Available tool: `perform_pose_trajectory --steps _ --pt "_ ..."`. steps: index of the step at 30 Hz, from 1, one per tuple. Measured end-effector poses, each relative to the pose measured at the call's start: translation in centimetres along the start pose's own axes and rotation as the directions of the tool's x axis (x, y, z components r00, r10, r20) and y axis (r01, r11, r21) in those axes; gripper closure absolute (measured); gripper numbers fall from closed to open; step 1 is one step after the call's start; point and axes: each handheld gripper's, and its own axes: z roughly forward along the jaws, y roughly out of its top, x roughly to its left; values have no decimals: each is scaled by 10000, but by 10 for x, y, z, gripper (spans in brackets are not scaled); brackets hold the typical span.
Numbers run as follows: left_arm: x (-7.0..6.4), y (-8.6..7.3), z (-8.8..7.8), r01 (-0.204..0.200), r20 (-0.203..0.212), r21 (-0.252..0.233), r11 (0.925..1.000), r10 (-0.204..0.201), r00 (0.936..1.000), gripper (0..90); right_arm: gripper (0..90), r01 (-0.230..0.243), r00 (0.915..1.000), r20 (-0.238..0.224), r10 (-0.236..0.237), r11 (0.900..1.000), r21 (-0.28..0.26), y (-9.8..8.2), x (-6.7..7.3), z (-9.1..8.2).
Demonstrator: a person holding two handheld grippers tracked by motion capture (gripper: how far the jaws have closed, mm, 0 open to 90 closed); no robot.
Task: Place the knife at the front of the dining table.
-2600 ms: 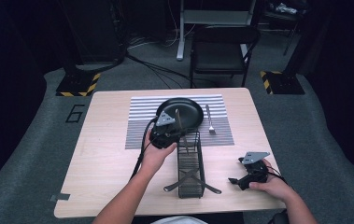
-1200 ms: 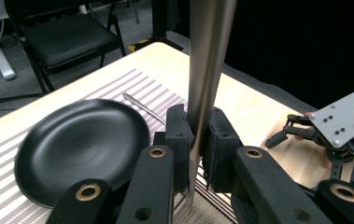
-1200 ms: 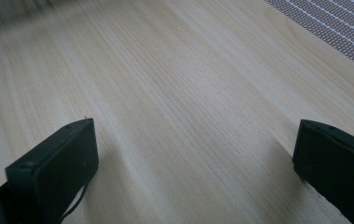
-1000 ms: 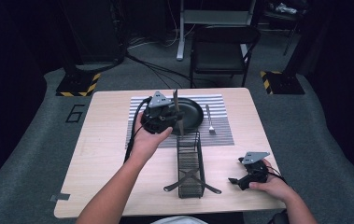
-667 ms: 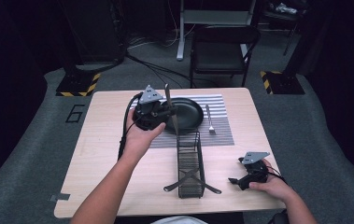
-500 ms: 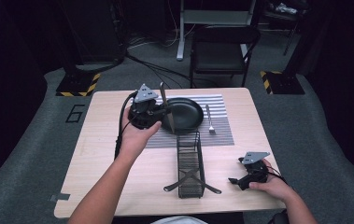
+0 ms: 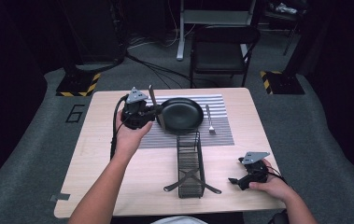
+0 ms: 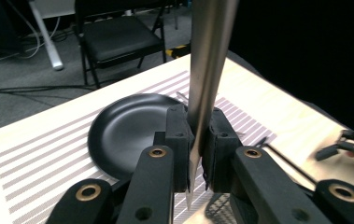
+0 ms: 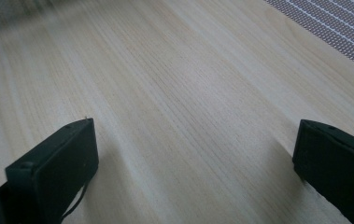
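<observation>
1 table knife point(image 8: 207, 70) stands upright, clenched in the left tongs point(image 7: 152, 112), just left of the black plate point(image 7: 181, 114). The right tongs point(image 7: 234, 180) rest released on the worktop point(image 7: 95, 177), well apart.

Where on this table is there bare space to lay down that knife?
The striped grey placemat is bare left of the round black plate, under the left gripper, which grips the silver knife. The light wooden table is bare left of the black wire rack. Between plate and silver fork it is tight.
</observation>
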Motion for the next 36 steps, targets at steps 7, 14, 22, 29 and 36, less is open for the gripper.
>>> perform_pose_trajectory --steps 7,14,22,29,36 --pt "16 -16 8 219 -434 85 9997 -215 9988 821 0 -7 10000 4 7 10000 1 0 0 0" --pt "31 -28 12 496 -919 176 9986 -478 9946 821 0 2 10000 17 -2 10000 12 0 0 0" --pt "50 -40 12 734 -1502 405 9965 -665 9864 822 0 2 10000 22 -2 10000 6 0 0 0" --pt "64 -53 15 926 -1981 491 9945 -812 9768 822 0 5 10000 -1 -5 10000 3 0 0 0" --pt "75 -63 19 1106 -2304 736 9911 -910 9688 822 0 6 10000 0 -6 10000 1 0 0 0"
